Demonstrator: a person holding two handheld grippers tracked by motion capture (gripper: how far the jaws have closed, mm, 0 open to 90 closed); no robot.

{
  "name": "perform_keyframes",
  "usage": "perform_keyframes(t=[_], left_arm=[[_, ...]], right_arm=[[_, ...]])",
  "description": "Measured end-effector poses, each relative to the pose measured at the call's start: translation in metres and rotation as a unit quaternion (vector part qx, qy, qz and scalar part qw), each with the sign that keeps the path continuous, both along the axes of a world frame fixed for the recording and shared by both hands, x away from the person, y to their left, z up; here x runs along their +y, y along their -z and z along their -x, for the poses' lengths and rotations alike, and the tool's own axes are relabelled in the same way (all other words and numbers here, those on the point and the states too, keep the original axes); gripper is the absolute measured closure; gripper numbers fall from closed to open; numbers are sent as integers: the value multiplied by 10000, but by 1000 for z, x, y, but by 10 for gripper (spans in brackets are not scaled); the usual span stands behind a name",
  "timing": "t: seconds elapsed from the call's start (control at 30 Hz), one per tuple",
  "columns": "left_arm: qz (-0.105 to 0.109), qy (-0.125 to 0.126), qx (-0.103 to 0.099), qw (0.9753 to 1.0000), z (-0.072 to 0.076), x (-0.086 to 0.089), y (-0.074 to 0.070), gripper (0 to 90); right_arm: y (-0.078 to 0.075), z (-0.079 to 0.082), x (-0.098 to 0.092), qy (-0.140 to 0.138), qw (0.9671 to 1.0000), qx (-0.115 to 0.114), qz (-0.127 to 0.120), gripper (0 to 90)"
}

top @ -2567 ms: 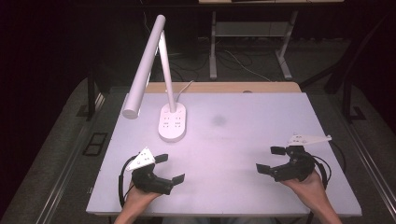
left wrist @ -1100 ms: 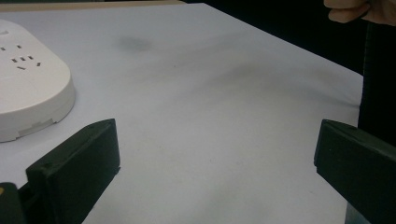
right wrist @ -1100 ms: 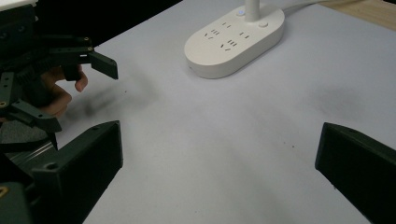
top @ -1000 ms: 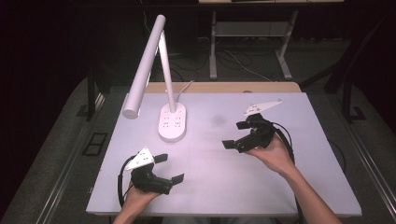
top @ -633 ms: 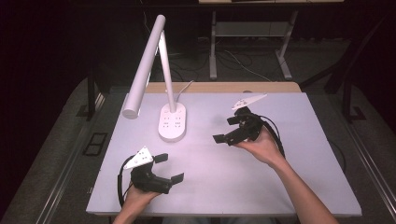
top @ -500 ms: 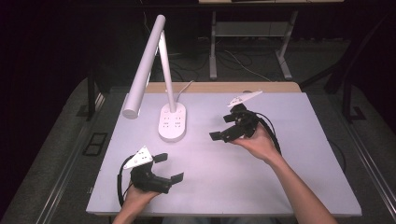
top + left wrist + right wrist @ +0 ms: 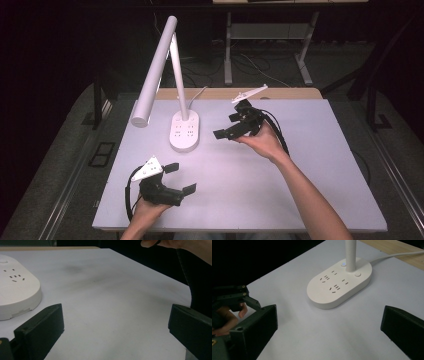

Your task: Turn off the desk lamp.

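Your right gripper (image 7: 229, 126) sits in the upper middle of the high view, held above the white table (image 7: 310, 165) just right of the lamp base (image 7: 184, 131), jaws spread wide with nothing between them. In the right gripper view the two black jaws stand at the lower left and lower right corners, and the base lies between them higher in the frame: a white oval with socket slots, two round buttons and the lamp's post rising from it. Its white cable (image 7: 397, 255) runs off to the upper right. Your left gripper (image 7: 175, 180) is at the lower left of the high view, low over the table near the front edge, also open and empty. The left gripper view puts the base's rim at the left edge, bare tabletop between the jaws, and your right hand (image 7: 175, 243) at the top right corner. The lamp's long white head (image 7: 155, 70) slants from top centre down to the left, over the table's far left corner.
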State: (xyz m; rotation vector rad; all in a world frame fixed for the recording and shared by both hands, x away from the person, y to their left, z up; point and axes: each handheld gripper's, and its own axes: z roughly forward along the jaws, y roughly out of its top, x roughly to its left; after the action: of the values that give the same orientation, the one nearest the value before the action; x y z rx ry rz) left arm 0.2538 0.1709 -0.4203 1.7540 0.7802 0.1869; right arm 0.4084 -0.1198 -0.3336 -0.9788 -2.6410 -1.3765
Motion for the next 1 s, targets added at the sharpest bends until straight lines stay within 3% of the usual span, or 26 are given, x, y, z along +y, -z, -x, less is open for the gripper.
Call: perform_keyframes(t=[0.13,0.17,0.27,0.43,0.53,0.7,1.0], left_arm=[[29,-47,-18,10000,0,0,0,0],[21,-56,-27,10000,-1,0,0,0],[3,-48,-28,10000,-1,1,0,0],[23,-69,-31,10000,-2,1,0,0],[-9,-78,-33,10000,-2,2,0,0],[0,-65,-14,10000,-2,2,1,0],[-11,-53,-19,10000,-2,3,0,0]], right_arm=[[1,-9,6,13,10000,29,7,19],[1,-11,7,-9,10000,32,-27,60],[2,-19,11,-8,9998,59,-173,61],[7,-30,21,12,9998,124,-136,72],[8,-36,27,-29,9997,95,-229,152],[10,-46,39,-18,9998,85,-153,267],[22,-65,53,16,9994,261,-214,458]])
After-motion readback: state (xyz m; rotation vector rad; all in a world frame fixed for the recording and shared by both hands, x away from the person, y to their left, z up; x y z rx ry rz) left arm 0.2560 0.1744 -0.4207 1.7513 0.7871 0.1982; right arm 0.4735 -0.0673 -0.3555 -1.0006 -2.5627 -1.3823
